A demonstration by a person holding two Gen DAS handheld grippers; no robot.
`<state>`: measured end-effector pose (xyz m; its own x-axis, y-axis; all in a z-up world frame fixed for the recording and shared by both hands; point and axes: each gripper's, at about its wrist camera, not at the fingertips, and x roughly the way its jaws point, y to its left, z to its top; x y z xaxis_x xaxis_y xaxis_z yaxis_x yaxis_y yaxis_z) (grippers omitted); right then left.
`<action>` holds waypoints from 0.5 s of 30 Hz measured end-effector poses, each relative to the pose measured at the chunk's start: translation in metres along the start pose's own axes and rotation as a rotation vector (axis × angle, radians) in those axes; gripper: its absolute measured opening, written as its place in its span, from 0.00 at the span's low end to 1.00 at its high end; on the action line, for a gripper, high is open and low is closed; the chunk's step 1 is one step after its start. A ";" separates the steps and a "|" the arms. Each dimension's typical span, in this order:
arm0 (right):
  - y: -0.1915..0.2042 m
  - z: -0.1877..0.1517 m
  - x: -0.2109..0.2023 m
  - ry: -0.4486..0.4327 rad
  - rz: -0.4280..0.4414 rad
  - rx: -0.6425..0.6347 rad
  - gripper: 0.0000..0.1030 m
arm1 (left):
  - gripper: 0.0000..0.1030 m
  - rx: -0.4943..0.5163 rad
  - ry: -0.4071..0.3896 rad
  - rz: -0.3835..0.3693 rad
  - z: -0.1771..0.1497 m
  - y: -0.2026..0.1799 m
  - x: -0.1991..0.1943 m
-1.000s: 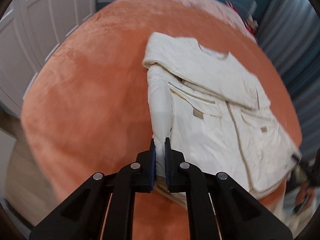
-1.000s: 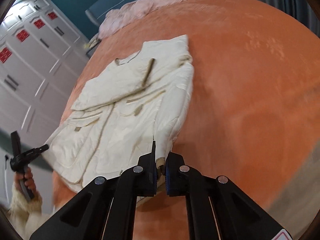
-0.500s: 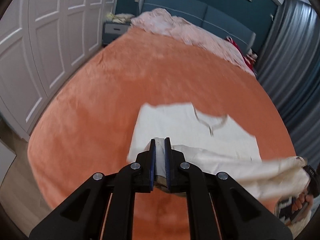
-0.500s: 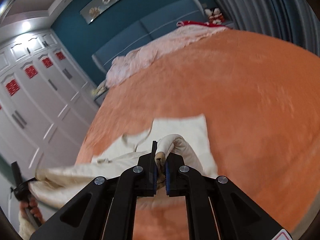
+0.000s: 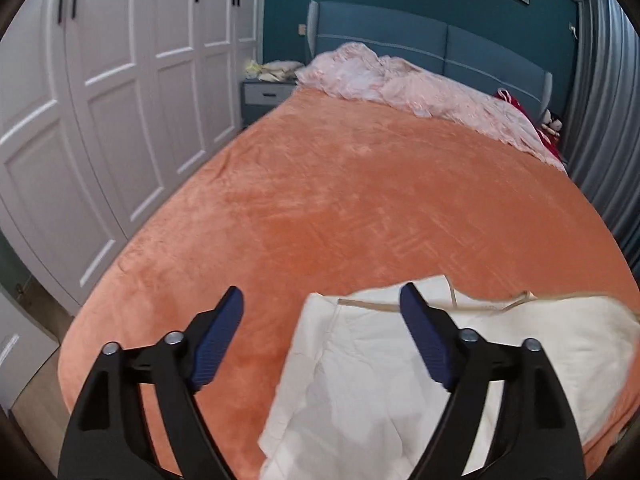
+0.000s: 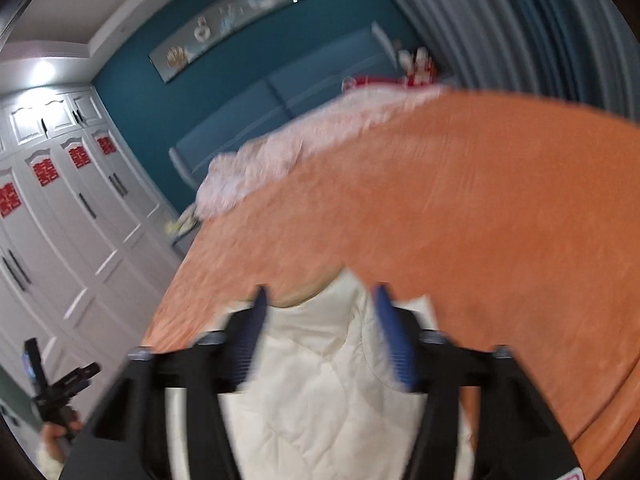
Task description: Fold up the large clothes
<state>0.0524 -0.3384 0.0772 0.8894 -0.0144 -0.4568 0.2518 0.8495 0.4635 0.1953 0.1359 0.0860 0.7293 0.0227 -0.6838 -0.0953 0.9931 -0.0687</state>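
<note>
Cream quilted jacket [image 5: 400,380] folded on the bed [image 5: 360,200]: soft, light, puffy (best pinched at hems); left gripper [image 5: 322,304] and right gripper [image 6: 320,300], jaws just opened, hold nothing.

An orange blanket [image 5: 360,208] covers the bed, a crumpled pink quilt [image 5: 420,88] heaped against the blue headboard [image 5: 400,36], a grey nightstand [image 5: 266,94] beside white wardrobe doors [image 5: 100,100], grey curtains [image 5: 604,100] opposite.
</note>
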 end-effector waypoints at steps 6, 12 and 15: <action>-0.006 -0.006 0.033 0.097 -0.095 -0.075 0.65 | 0.80 -0.030 0.157 -0.063 -0.015 -0.007 0.047; -0.028 -0.027 0.077 0.221 -0.154 -0.090 0.65 | 0.79 -0.152 0.322 -0.145 -0.036 -0.002 0.101; -0.033 -0.034 0.100 0.273 -0.167 -0.094 0.65 | 0.59 -0.162 0.345 -0.149 -0.039 -0.002 0.115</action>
<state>0.1201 -0.3494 -0.0098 0.7007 -0.0272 -0.7130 0.3382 0.8926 0.2983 0.2526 0.1317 -0.0210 0.4755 -0.1871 -0.8596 -0.1314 0.9511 -0.2797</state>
